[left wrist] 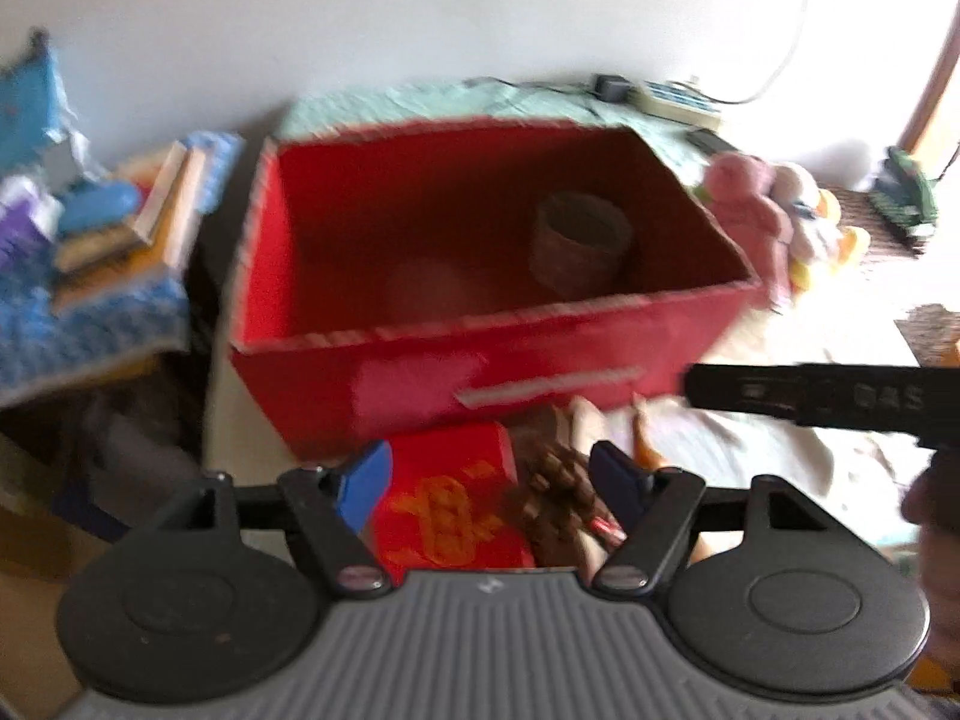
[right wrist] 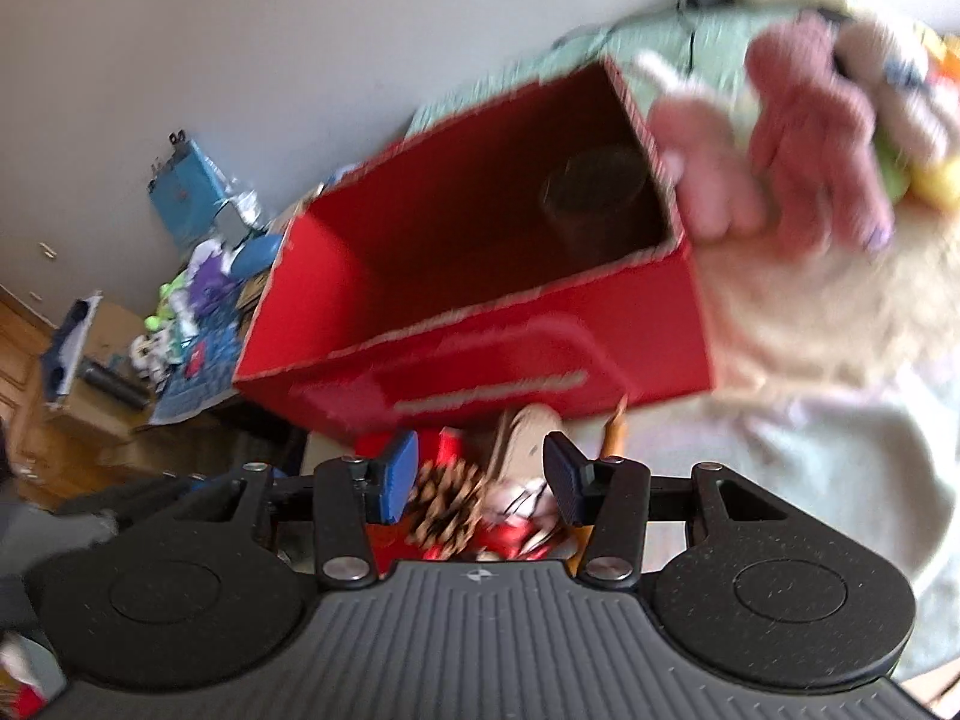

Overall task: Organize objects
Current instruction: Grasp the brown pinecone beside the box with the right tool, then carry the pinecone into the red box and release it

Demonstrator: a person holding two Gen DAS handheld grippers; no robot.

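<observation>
A large open red box (left wrist: 420, 372) stands on the bed, with a brown woven cup (left wrist: 579, 243) inside at its right. The box (right wrist: 480, 324) and cup (right wrist: 594, 192) also show in the right wrist view. In front of the box lie a small red packet with gold print (left wrist: 450, 504), a pine cone (left wrist: 558, 498) and wooden pieces. My left gripper (left wrist: 489, 483) is open above the packet and cone. My right gripper (right wrist: 480, 477) is open above the pine cone (right wrist: 447, 507) and a red and white item (right wrist: 516, 516). Both views are blurred.
Plush toys (left wrist: 774, 216), pink and yellow, lie right of the box. A side table at left holds books and a blue cloth (left wrist: 102, 294). A power strip (left wrist: 678, 99) lies behind the box. The other gripper's black body (left wrist: 828, 396) shows at right.
</observation>
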